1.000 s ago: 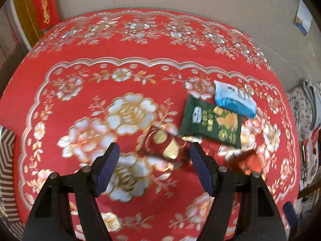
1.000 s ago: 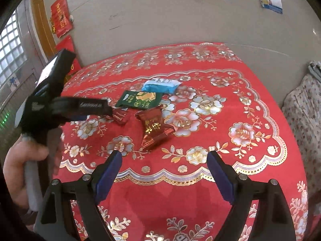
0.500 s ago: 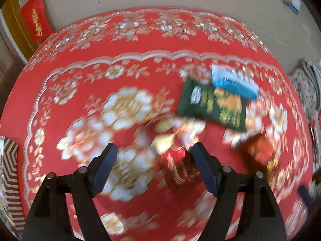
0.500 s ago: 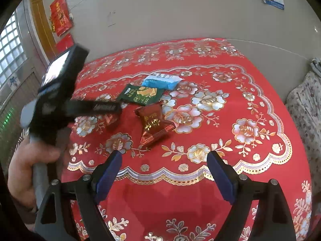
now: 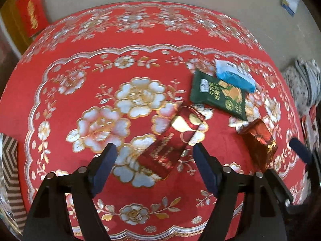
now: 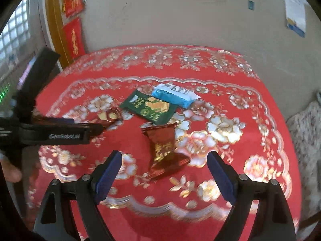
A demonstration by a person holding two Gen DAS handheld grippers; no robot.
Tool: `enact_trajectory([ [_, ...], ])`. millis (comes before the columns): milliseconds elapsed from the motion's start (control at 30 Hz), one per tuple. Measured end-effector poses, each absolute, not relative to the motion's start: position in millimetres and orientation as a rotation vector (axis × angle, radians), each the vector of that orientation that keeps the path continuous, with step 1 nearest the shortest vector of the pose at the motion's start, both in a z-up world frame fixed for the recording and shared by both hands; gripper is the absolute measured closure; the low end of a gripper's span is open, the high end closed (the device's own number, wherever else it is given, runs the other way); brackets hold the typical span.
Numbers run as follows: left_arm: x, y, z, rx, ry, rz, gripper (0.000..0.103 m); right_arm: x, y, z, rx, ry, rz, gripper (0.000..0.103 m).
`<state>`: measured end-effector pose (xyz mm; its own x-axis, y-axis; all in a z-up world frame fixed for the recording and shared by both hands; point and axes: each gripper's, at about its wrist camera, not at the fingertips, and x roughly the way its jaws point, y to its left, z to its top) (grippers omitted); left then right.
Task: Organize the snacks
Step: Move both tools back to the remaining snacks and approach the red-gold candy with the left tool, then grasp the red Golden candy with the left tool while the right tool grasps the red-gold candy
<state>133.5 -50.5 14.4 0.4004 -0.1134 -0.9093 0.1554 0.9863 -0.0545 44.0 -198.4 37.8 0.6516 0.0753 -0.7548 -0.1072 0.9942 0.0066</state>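
Several snack packs lie on the red flowered tablecloth point(image 5: 100, 40). A red-and-gold pack point(image 5: 172, 142) lies just ahead of my open left gripper point(image 5: 153, 156), partly between its fingers. A green pack point(image 5: 218, 95) and a blue-and-white pack point(image 5: 234, 74) lie beyond it to the right. A dark red-brown pack point(image 5: 258, 142) lies further right. In the right wrist view that red-brown pack point(image 6: 164, 146) lies just ahead of my open, empty right gripper point(image 6: 163, 164). The green pack point(image 6: 150, 106) and the blue pack point(image 6: 174, 94) lie behind it. The left gripper point(image 6: 60, 134) shows at the left, over the red-and-gold pack point(image 6: 106, 116).
The table's front edge runs just below both grippers. A striped box point(image 5: 10, 170) stands at the left edge. A beige wall point(image 6: 180, 20) with red hangings point(image 6: 73, 36) is behind the table. A patterned cloth seat point(image 6: 309, 132) is to the right.
Both grippers have moved forward and down toward the packs. The red-and-gold pack now sits nearer, between the left fingers; the red-brown pack is closer to the right gripper.
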Motion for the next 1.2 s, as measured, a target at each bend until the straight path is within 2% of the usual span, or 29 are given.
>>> enact_trajectory([
  [233, 134, -66, 13, 0.140, 1.124, -0.209, 0.024, 75, -202, 18, -0.061, 0.931, 0.132, 0.015],
  [300, 137, -64, 13, 0.140, 1.116, -0.218, 0.025, 81, -205, 12, -0.027, 0.944, 0.157, 0.019],
  [333, 136, -64, 13, 0.144, 1.107, -0.225, 0.031, 82, -206, 11, -0.006, 0.941, 0.167, 0.028],
  [367, 135, -64, 14, 0.148, 1.096, -0.230, 0.048, 83, -208, 9, 0.017, 0.942, 0.174, 0.044],
  [400, 135, -64, 16, 0.151, 1.088, -0.239, 0.058, 83, -208, 9, 0.009, 0.937, 0.154, 0.052],
  [433, 135, -64, 18, 0.154, 1.090, -0.242, 0.074, 82, -207, 10, 0.005, 0.937, 0.162, 0.061],
  [533, 134, -61, 18, 0.153, 1.097, -0.258, 0.079, 74, -206, 10, 0.008, 0.937, 0.163, 0.063],
  [833, 103, -33, 27, 0.080, 1.079, -0.243, 0.079, 37, -196, 25, 0.037, 0.877, 0.164, 0.066],
  [1033, 81, -21, 28, 0.076, 1.083, -0.250, 0.079, 25, -185, 19, 0.043, 0.910, 0.165, 0.068],
  [1133, 76, -18, 25, 0.078, 1.086, -0.243, 0.079, 20, -182, 14, 0.052, 0.937, 0.171, 0.064],
  [1200, 75, -17, 23, 0.074, 1.094, -0.245, 0.079, 22, -180, 13, 0.031, 0.958, 0.159, 0.045],
])
